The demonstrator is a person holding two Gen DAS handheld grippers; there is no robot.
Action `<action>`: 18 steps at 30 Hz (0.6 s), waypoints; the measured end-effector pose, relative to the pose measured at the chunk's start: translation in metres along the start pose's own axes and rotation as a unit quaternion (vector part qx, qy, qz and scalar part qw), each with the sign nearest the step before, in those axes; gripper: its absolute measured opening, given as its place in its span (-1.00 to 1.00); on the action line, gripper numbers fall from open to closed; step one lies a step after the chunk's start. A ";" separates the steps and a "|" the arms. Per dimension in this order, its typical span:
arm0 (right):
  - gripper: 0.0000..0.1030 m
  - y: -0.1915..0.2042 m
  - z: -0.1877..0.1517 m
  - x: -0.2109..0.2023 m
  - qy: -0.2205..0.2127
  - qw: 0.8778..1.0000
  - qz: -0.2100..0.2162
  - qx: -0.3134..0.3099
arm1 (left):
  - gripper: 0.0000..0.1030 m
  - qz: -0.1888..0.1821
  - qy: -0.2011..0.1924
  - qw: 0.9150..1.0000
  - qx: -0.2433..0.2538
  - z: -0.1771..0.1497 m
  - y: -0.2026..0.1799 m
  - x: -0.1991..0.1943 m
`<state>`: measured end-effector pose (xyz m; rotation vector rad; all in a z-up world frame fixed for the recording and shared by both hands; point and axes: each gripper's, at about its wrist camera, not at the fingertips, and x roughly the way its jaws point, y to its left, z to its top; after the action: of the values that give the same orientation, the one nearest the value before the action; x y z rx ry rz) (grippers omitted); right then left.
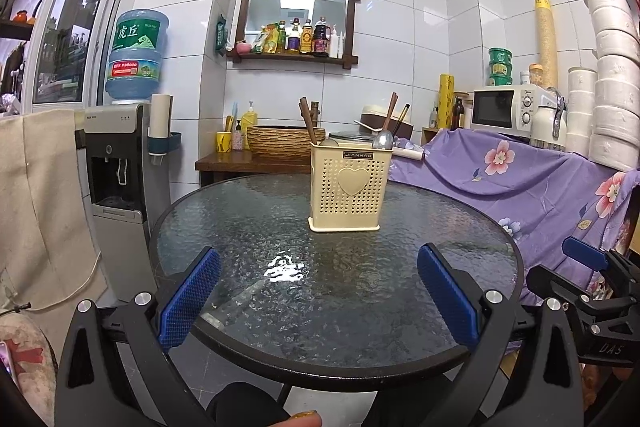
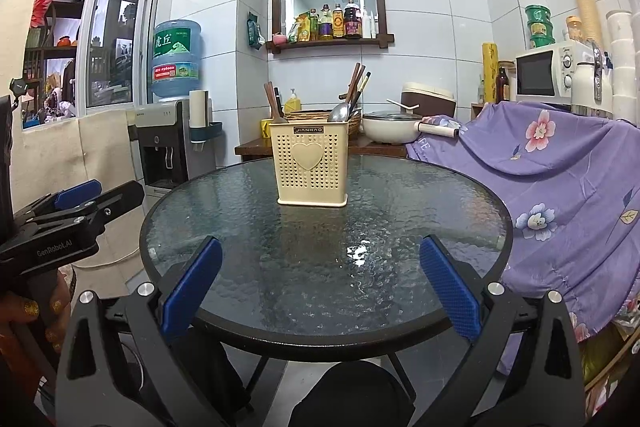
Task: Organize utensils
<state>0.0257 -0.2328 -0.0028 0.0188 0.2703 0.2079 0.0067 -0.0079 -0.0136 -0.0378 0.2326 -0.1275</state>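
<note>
A cream perforated utensil holder (image 1: pixel 347 187) with a heart on its front stands upright on the round glass worktop (image 1: pixel 280 315), on the side of it far from both grippers. Inside the holder, toward its right end, a metal spoon (image 1: pixel 383 139) stands bowl-up beside dark chopsticks (image 1: pixel 401 118); toward its left end, wooden handles (image 1: pixel 308 123) stick up (what kind of utensil they belong to cannot be told). The left gripper (image 1: pixel 319 297) hovers over the worktop's near edge, well apart from the holder, its jaws released wide and holding nothing. The right gripper (image 2: pixel 320 289) sits likewise at the near edge, jaws spread and empty. Beyond the holder a water dispenser (image 1: pixel 120 163) stands to its left, and a purple floral cloth (image 1: pixel 532 183) drapes to its right.
</note>
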 end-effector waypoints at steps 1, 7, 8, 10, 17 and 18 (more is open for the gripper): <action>0.89 0.000 0.001 0.000 0.000 1.000 0.000 0.000 | 0.88 0.000 0.001 1.000 0.000 0.000 0.000 0.000; 0.89 -0.001 0.001 0.001 -0.001 1.000 0.000 0.000 | 0.88 -0.001 -0.003 1.000 0.001 0.002 0.001 0.000; 0.89 -0.001 0.001 0.001 -0.001 1.000 0.000 0.000 | 0.88 -0.002 -0.003 1.000 0.001 0.002 0.001 0.000; 0.89 -0.001 0.001 0.001 -0.001 1.000 0.000 0.001 | 0.88 -0.003 -0.002 1.000 0.000 0.003 0.001 0.001; 0.89 -0.001 0.001 0.001 -0.001 1.000 0.000 0.000 | 0.88 -0.006 -0.001 1.000 0.000 0.004 0.000 0.001; 0.89 -0.001 0.001 0.001 -0.001 1.000 0.000 0.000 | 0.88 -0.006 -0.001 1.000 -0.001 0.005 0.001 0.001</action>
<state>0.0268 -0.2332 -0.0020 0.0192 0.2684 0.2071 0.0085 -0.0072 -0.0094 -0.0423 0.2305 -0.1398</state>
